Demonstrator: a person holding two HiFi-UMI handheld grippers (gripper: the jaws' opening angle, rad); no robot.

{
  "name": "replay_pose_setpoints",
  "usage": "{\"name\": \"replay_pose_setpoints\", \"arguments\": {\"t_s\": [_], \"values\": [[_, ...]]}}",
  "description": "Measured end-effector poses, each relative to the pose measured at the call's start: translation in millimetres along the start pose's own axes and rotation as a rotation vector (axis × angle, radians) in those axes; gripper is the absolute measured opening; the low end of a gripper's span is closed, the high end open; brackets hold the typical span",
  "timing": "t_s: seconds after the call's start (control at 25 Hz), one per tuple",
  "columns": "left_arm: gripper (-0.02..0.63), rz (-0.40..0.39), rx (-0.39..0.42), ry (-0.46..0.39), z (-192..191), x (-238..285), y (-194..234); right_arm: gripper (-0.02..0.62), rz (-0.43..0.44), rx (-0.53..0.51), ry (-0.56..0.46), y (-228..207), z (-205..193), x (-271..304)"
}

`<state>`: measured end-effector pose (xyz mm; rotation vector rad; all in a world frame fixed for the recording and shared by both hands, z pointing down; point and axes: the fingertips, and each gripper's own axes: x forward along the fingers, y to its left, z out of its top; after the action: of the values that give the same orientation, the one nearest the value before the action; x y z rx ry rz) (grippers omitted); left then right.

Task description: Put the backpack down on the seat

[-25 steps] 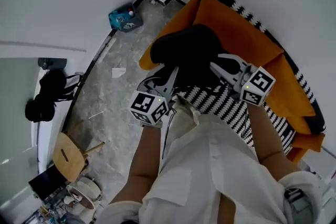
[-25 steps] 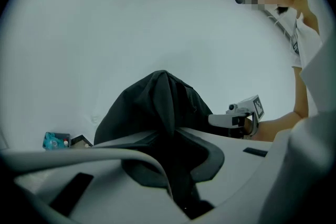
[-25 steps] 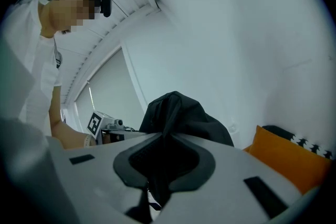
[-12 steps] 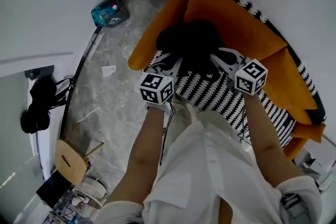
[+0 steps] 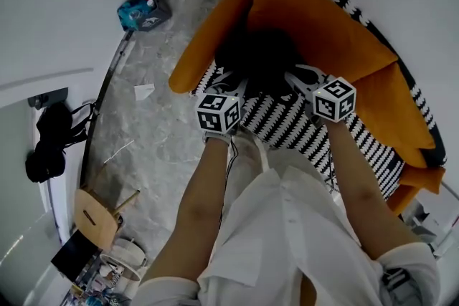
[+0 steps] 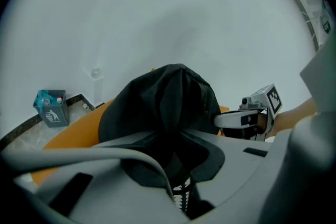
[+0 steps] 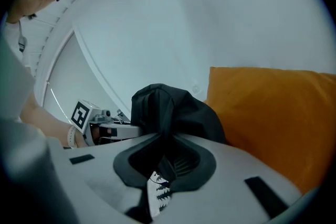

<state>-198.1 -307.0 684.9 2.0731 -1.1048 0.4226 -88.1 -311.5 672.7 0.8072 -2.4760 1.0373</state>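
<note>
The black backpack (image 5: 259, 57) hangs between my two grippers, over the striped black-and-white seat (image 5: 287, 127) and close to the orange cushion (image 5: 315, 18). My left gripper (image 5: 233, 86) is shut on a fold of the backpack's fabric (image 6: 168, 102) from the left side. On the other side my right gripper (image 5: 300, 79) is shut on the backpack's fabric (image 7: 168, 113). In each gripper view the dark cloth is pinched between the grey jaws. I cannot tell whether the bag's bottom touches the seat.
The orange cushion (image 7: 273, 113) stands just behind the bag against the white wall. On the marble floor to the left are a blue bin (image 5: 140, 11), a scrap of paper (image 5: 143, 91), a black bundle (image 5: 46, 147) and a wooden stool (image 5: 93, 218).
Both grippers have carried the backpack forward, away from my body, from the seat's front edge to a spot over the seat by the orange cushion. Both grips are unchanged.
</note>
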Motion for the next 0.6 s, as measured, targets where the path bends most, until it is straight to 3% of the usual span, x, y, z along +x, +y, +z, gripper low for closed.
{"name": "replay_pose_setpoints", "arguments": {"t_s": [0.24, 0.6], "values": [[0.061, 0.015, -0.018, 0.020, -6, 13, 3, 0.048, -0.074, 0.018, 0.003, -13, -8, 2], [0.063, 0.037, -0.024, 0.045, -9, 17, 3, 0.049, -0.102, -0.002, 0.040, -17, -13, 0]]}}
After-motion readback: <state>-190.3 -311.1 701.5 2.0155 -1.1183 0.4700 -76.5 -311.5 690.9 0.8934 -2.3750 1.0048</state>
